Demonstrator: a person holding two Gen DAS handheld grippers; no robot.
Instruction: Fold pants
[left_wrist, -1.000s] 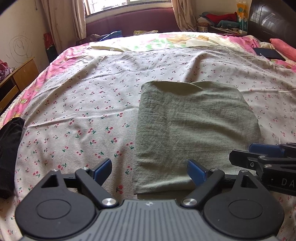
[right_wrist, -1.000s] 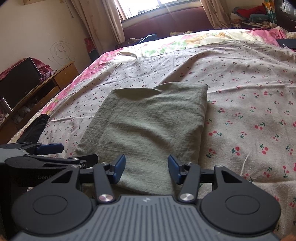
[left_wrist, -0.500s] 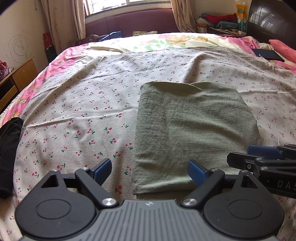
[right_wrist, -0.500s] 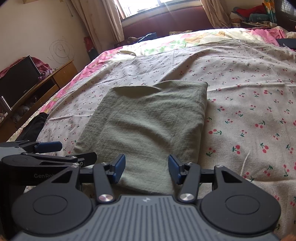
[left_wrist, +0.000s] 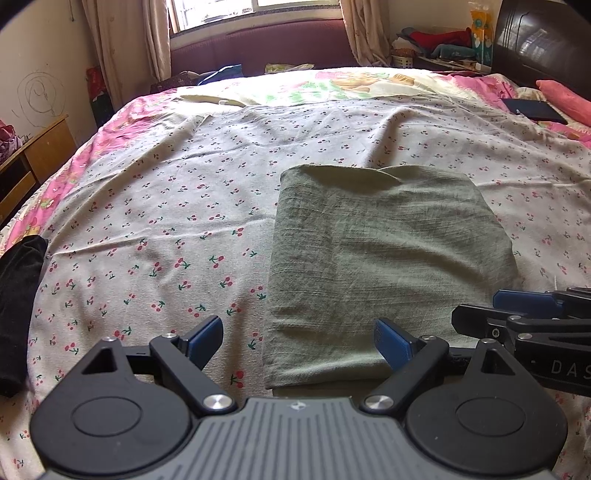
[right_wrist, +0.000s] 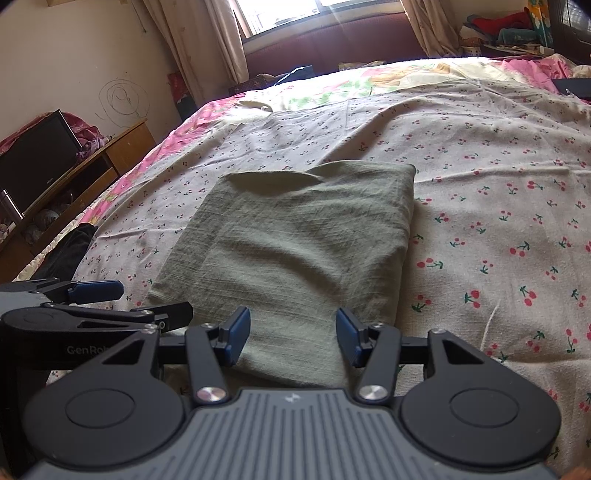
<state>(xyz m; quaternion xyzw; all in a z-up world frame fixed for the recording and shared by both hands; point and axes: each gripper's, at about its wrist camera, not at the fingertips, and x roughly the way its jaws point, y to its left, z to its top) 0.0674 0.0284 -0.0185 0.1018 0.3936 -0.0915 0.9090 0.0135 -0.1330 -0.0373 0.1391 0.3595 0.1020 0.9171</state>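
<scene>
Hovering over the near edge of the folded pants (left_wrist: 384, 254), the left claw (left_wrist: 298, 341) stands wide, its blue pads (left_wrist: 207, 338) apart with nothing pinched between them; one pad sits over the cherry-print sheet (left_wrist: 166, 229), the other over the green cloth. The right claw (right_wrist: 293, 334) is likewise spread, about half wide, its pads (right_wrist: 238, 332) above the pants' near end without pressing it. Each claw shows in the other's view, just beside it at the bed's near side. The pants lie flat as a thick green rectangle on the sheet, in the middle of the bed, with a small bump along the far edge. Farther left, a dark garment (left_wrist: 18, 306) hangs at the bed's edge. Beyond it stands a wooden cabinet (right_wrist: 110, 155), and a curtained window (left_wrist: 258, 7) is behind the bed.
</scene>
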